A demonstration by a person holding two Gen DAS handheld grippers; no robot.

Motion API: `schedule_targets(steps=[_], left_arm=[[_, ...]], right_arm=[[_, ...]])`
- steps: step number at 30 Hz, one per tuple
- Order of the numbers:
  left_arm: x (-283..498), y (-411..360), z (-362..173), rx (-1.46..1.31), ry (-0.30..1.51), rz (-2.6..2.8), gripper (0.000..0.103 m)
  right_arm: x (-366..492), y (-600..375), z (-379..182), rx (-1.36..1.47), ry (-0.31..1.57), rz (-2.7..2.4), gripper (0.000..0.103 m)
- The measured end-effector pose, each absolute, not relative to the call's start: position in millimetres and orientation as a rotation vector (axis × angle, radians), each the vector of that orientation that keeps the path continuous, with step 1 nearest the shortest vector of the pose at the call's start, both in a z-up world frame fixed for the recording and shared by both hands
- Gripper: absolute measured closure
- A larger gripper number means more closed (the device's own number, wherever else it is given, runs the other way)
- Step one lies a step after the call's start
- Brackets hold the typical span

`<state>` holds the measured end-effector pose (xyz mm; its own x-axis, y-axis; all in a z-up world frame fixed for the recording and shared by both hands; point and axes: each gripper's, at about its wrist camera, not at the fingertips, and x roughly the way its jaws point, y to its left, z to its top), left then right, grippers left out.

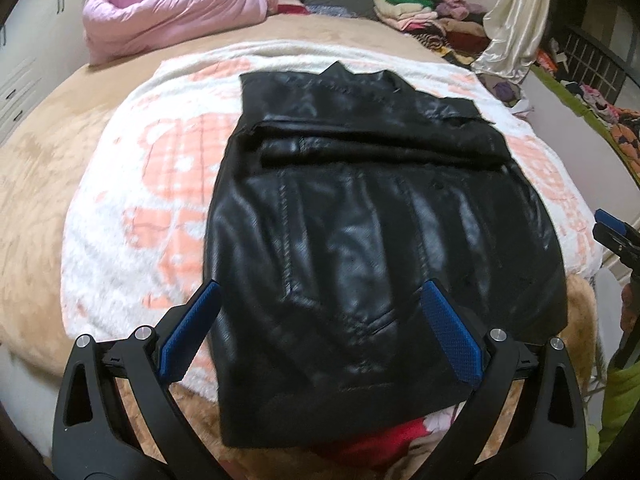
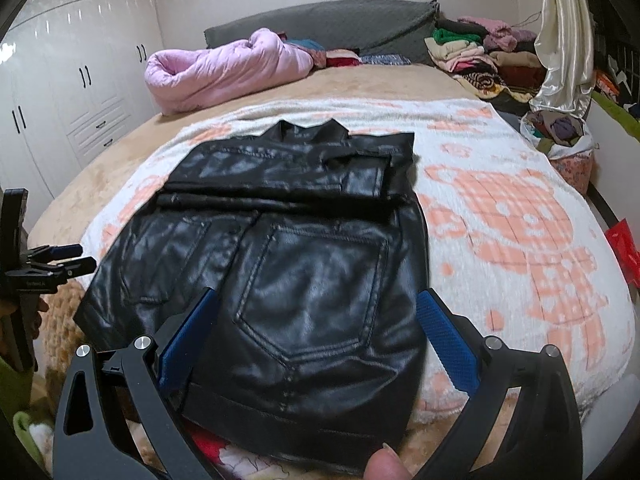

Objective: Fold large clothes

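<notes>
Both grippers [image 1: 320, 328] [image 2: 316, 336] spread wide — over jacket [image 1: 360, 240].

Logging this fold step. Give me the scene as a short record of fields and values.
garment: black leather jacket, sleeves folded across its upper part
surface: white and peach blanket on the bed
left gripper: open, above the jacket's near left part, holding nothing
right gripper: open, above the near right part, holding nothing
fold state: partly folded, bottom hem still toward the person
behind: pink quilt, clothes pile
</notes>
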<state>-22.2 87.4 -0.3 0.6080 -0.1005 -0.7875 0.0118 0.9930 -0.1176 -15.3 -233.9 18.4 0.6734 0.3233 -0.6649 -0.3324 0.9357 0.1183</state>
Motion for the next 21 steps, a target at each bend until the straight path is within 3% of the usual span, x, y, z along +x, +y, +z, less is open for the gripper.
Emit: schedule_targets(steps=[19,21], left_arm=[[-54,147,-45,-0.228,1.025,-0.069,0.01],[-56,151,-51,-0.27,1.035,-0.098,0.015]], right_arm=[[-29,-253,-26,-0.067,0.856,0.335,0.004],[-30,-255,-30,-0.066,0.866,0.332,0.004]])
